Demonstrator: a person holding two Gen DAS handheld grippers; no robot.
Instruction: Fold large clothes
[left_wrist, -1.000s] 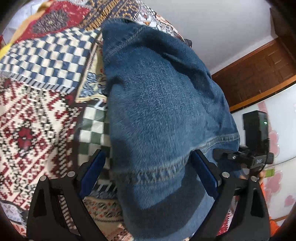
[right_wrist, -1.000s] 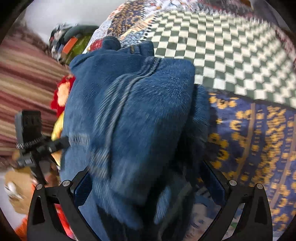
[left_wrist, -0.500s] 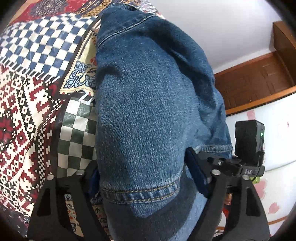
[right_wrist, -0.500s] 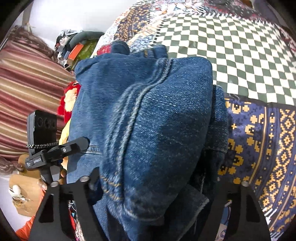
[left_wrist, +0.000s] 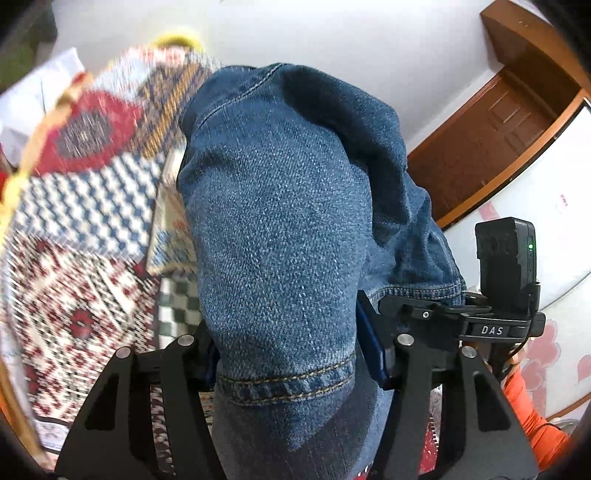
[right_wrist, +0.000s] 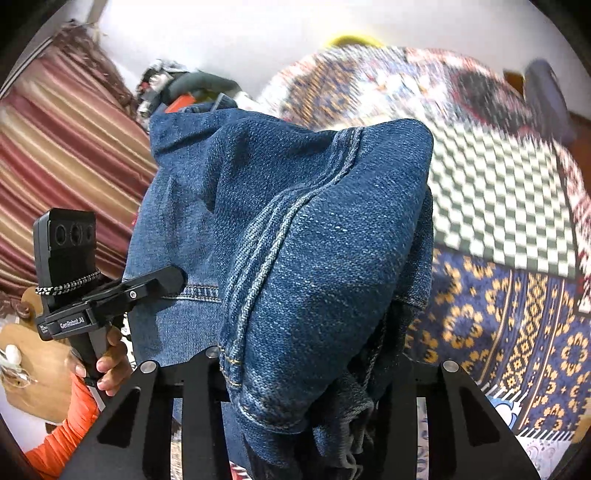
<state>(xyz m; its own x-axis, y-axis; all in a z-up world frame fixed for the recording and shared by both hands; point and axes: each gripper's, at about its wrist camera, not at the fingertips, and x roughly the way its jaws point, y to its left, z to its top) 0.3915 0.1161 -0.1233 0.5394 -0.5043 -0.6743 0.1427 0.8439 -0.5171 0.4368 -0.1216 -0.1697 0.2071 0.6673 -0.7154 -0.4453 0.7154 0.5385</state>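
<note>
Two grippers share one pair of jeans (left_wrist: 280, 236), and the denim fills the middle of both wrist views, hanging in the air above the patterned bedspread (left_wrist: 85, 229) rather than lying on it. In the left view the left gripper (left_wrist: 291, 354) has its fingers pinching a stitched hem that runs across at 6 o'clock, with the cloth rising from there toward 12 o'clock in a rounded hump; gripping at the hem probably gives a firm, thick edge that will not slip. In the right view the right gripper (right_wrist: 306, 373) has its fingers pinching a thicker bunch with a heavy seam running from 6 o'clock up toward 1 o'clock, and several layers crowd between the fingers, so I judge this to be an already doubled part. Each view also catches the other gripper at the cloth's far side: at 3 o'clock in the left view, at 9 o'clock in the right view, where the left hand (right_wrist: 110, 354) in an orange sleeve (right_wrist: 62, 432) wraps the handle. Holding the two ends level and near each other looks meant to let the jeans drape into a fold under their own weight before being laid down. Behind, a striped curtain (right_wrist: 66, 162) sits at 9 to 10 o'clock in the right view and a wooden door (left_wrist: 491, 129) at 2 o'clock in the left. The bedspread is blurred in both views.
</note>
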